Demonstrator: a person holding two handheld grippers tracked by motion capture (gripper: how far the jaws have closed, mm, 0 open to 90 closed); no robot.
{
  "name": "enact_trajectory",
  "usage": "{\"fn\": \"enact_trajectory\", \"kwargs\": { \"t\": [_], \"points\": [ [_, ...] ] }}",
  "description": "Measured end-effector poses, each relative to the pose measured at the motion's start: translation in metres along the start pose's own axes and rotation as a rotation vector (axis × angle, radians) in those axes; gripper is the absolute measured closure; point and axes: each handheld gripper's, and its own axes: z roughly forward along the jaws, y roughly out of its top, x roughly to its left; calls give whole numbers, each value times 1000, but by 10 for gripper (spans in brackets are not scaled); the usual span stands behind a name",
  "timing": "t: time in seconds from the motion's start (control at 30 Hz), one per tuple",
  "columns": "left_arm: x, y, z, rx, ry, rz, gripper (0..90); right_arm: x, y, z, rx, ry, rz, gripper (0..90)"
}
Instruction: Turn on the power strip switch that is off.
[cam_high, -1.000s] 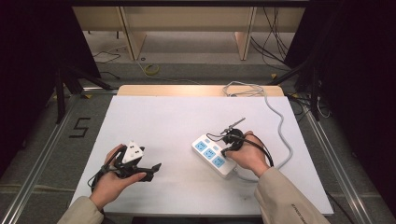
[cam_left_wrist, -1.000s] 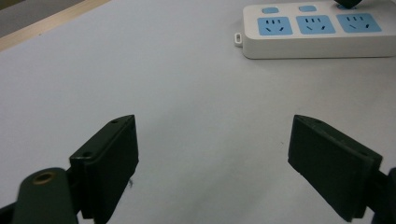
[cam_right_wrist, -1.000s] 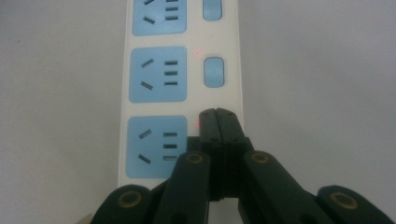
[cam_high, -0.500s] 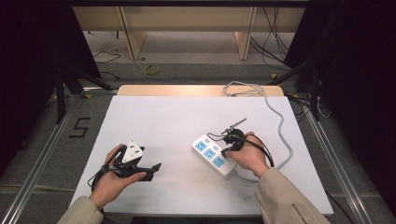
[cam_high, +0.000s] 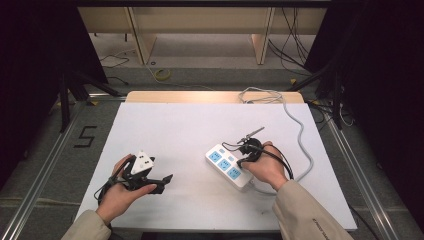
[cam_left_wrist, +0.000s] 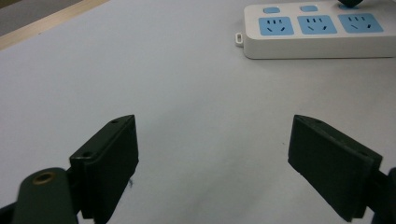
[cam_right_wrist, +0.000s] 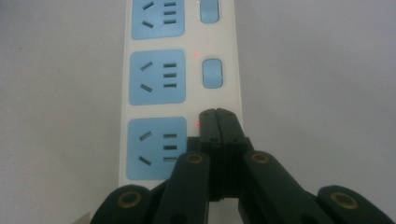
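A white power strip (cam_high: 227, 166) with three blue sockets lies on the white table (cam_high: 175, 130), right of centre. My right gripper (cam_high: 244, 156) rests at its near end, jaws shut with nothing between them. In the right gripper view the shut tips (cam_right_wrist: 217, 116) sit over the spot beside the nearest socket (cam_right_wrist: 156, 147), where its switch lies hidden; I cannot tell if they touch it. Two blue switches (cam_right_wrist: 212, 73) show farther along, with small red lights beside the sockets. My left gripper (cam_high: 161, 184) hovers low at the front left, jaws wide open (cam_left_wrist: 212, 158) and pointing at the strip (cam_left_wrist: 317, 32).
The strip's grey-white cable (cam_high: 300, 135) loops around the right hand and runs off the table's far edge. A wooden strip (cam_high: 200, 96) borders that far edge. Metal rails flank the table, and a "5" mark (cam_high: 86, 136) sits on the floor at the left.
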Motion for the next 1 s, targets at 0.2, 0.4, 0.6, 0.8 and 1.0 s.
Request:
{"fn": "enact_trajectory", "kwargs": {
  "t": [0.2,0.4,0.6,0.8,1.0],
  "points": [
    [0,0,0,-1,4,0,158,1,0,-1,-6,-12,-5,900],
    [0,0,0,0,5,1,157,-2,-1,-7,-57,-8,13,900],
    [0,0,0,-1,6,0,158,-2,-3,-12,-84,-3,11,900],
    [0,0,-1,1,6,1,157,-2,-8,-17,-113,5,2,900],
    [0,-1,-1,1,5,1,158,-3,-10,-21,-141,13,1,881]
  ]
}}
